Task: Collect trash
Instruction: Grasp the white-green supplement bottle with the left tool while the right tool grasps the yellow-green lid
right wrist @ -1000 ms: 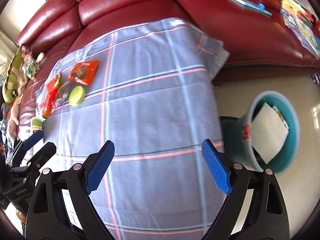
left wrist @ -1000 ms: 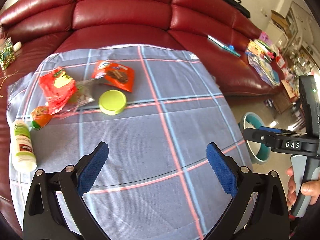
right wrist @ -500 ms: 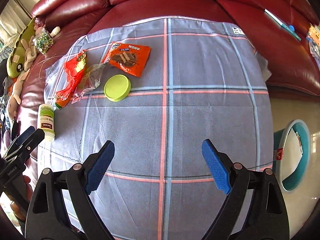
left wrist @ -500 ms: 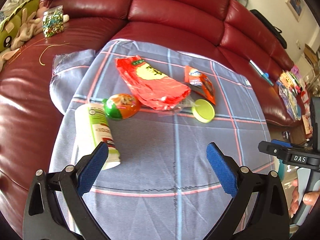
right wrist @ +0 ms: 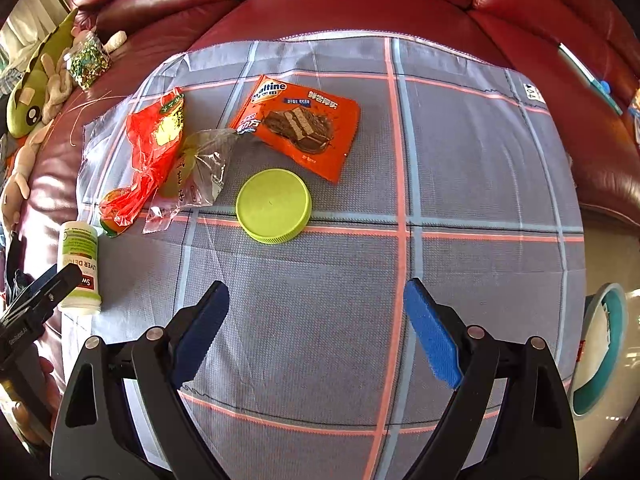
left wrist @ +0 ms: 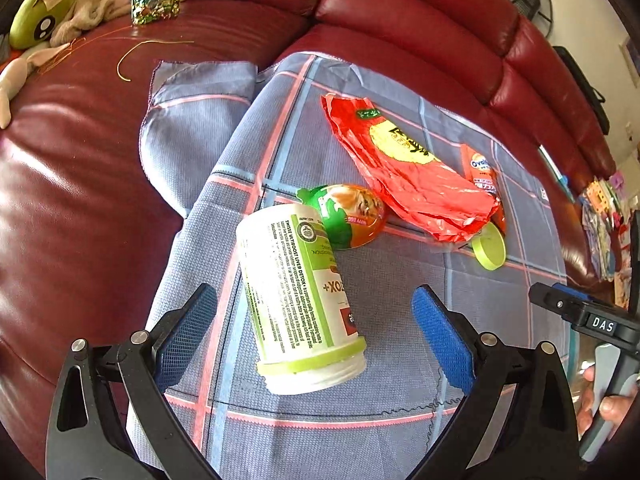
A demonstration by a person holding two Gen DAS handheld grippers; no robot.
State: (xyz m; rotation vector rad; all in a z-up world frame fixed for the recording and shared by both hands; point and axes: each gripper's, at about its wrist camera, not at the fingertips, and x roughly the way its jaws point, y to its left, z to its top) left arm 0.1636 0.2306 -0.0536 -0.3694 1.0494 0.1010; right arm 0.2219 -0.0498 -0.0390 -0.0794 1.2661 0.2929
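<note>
Left tongs (left wrist: 314,342) gape, straddling toppled white bottle (left wrist: 298,300), lined up for grab. Right tongs (right wrist: 316,330) gape empty, short of green lid (right wrist: 273,205) beyond bottle.

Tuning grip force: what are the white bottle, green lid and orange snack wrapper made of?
Bottle: likely rigid plastic, glossy paper-like label.
Lid: matte moulded plastic, ribbed edge.
Wrapper: thin printed plastic film, probably; glossy, lying flat.
</note>
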